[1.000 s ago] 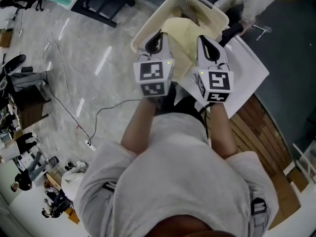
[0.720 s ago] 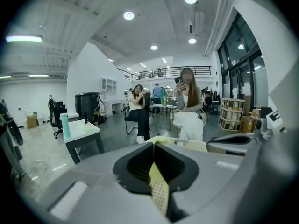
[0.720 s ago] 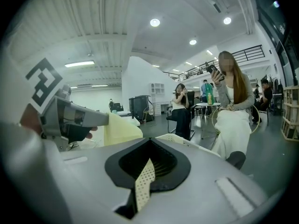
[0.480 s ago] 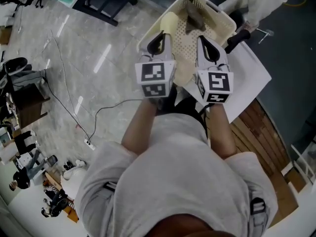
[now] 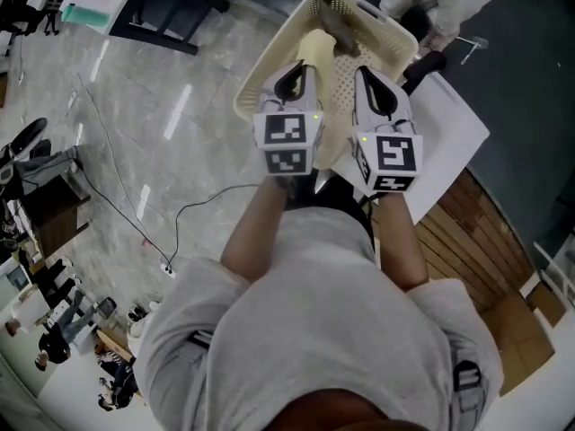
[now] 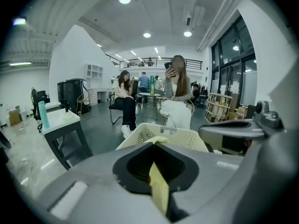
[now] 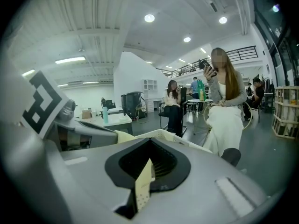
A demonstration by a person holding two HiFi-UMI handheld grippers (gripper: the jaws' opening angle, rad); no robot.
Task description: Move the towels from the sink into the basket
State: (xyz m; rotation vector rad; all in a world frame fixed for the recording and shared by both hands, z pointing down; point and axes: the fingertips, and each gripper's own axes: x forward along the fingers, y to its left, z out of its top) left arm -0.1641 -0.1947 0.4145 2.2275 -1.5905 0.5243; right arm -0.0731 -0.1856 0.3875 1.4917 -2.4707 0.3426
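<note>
2 bare forearms reach forward from the person's light-shirted shoulders, close together and roughly parallel. Each hand is mostly hidden behind its gripper's marker cube.

The left gripper (image 5: 293,77) points ahead and somewhat down, with its tip over the near-left part of the cream basket (image 5: 266,59). Its jaws are pressed together on a fold of the yellow towel (image 5: 315,47). In the left gripper view, a thin yellow strip runs up the seam between the 2 dark pads and out past their tips, toward the basket's perforated far wall. From that pinch the towel rises as a pale hump just beyond the left gripper, inside the basket, and spreads rightward between the 2 grippers. Farther in, against the far wall, lies a darker brownish cloth (image 5: 338,27), apart from both grippers.

The right gripper (image 5: 377,86) sits just beside the left one, about level with it and pointing the same way, its tip over the basket's near-right edge. Its jaws are also closed tight, clamping a paler, dotted edge of the same towel. In the right gripper view that edge shows as a narrow strip standing in the seam.

Below and right of the right forearm, a white board (image 5: 454,142) juts out over wooden planks (image 5: 467,232).
</note>
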